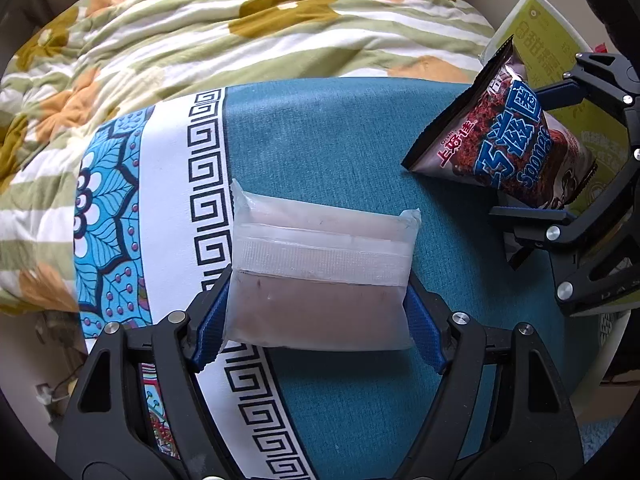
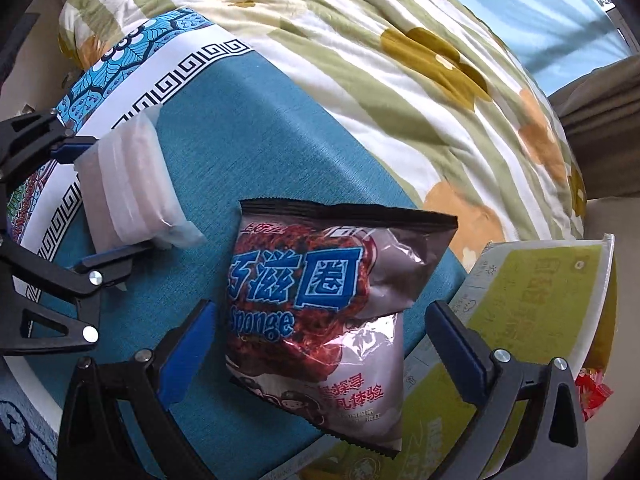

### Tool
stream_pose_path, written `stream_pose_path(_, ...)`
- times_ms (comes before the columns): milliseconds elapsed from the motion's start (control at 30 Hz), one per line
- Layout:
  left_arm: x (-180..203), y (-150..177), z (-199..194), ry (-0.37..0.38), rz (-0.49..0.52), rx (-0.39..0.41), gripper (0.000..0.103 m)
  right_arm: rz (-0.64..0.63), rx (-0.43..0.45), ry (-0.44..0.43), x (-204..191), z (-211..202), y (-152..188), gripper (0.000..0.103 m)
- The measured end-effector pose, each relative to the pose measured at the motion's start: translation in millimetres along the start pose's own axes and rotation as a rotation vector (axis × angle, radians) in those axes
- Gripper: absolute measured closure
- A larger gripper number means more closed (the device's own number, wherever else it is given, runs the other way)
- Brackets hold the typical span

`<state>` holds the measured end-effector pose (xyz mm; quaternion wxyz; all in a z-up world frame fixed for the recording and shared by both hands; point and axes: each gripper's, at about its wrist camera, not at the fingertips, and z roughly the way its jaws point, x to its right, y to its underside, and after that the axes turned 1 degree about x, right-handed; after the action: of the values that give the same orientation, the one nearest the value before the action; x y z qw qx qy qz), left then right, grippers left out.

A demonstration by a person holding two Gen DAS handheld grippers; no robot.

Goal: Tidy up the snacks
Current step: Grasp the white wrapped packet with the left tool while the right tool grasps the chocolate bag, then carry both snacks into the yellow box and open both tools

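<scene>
Where teal cloth (image 1: 340, 128) lies, translucent packet (image 1: 320, 272) rests.

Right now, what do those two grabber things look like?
Both are alike. The left gripper and the right gripper each have two black fingers with triangle holes cut through them, round silver bolts at the joints, and blue ribbed pads inside the tips. No cables, markings or sleeves show.
</scene>
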<state>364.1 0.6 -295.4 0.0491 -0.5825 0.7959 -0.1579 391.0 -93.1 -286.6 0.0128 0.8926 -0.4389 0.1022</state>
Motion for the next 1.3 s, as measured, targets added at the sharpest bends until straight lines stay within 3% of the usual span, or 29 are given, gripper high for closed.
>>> stream_pose_path(167,-9,8,-5,0.0,-0.017,0.006,0.03,0.046,-0.042,-0.051,1,12,-1,0.028)
stream_pose_path(400,-23,14,-18,0.004,-0.038,0.034,0.03,0.119,0.005,-0.083,-2,5,0,0.039)
stream_pose_path(733,-35,8,-69,-0.024,-0.017,0.094,0.03,0.222,0.147,-0.122,-13,-44,4,0.042)
stream_pose_path(967,-26,-3,-122,-0.014,0.048,0.178,0.03,0.34,0.253,-0.13,-8,-98,20,0.042)
stream_pose_path(1133,-13,-13,-159,0.055,0.081,0.258,0.03,0.439,0.332,-0.099,-3,-142,44,0.042)
stream_pose_path(1300,18,-33,-185,0.075,0.134,0.304,0.03,0.565,0.389,-0.082,12,-177,77,0.042)
